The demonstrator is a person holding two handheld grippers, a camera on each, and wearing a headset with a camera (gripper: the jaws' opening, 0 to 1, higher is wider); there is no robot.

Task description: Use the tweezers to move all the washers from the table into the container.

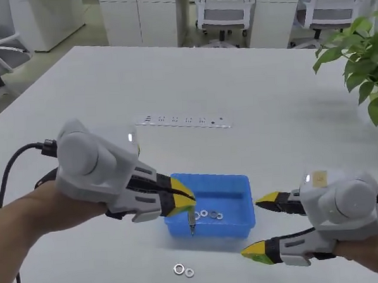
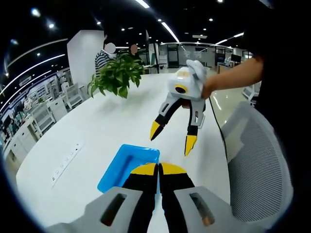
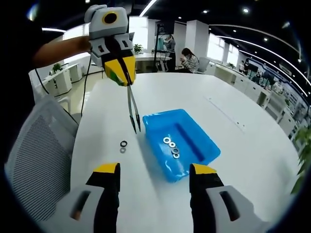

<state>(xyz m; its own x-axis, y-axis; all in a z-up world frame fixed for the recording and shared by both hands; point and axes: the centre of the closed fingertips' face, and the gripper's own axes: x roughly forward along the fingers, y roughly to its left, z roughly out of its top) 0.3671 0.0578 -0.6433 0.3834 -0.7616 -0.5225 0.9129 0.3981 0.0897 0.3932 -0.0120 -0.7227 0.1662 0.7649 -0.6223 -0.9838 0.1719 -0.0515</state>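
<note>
Left gripper (image 1: 179,202) clamped on tweezers (image 1: 191,222), tips slightly parted, empty. Two washers (image 1: 183,270) on table (image 1: 269,99), 6 o'clock from container (image 1: 239,183). Risk: thin tips skid, washer flicks off. Right gripper (image 1: 255,227) gaping.

The container (image 1: 233,193) is blue & the table (image 1: 173,79) is white. Washers (image 1: 210,214) are silver, tweezers (image 1: 191,221) dark grey.

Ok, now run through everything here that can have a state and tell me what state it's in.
left gripper, jaws shut on the tweezers.
right gripper, jaws open, holding nothing.
tweezers, tips down at the container's edge, nothing seen between the tips.
container, upright, open-topped, several washers inside.
loose washers, two, flat on the table, not yet in the container.
</note>
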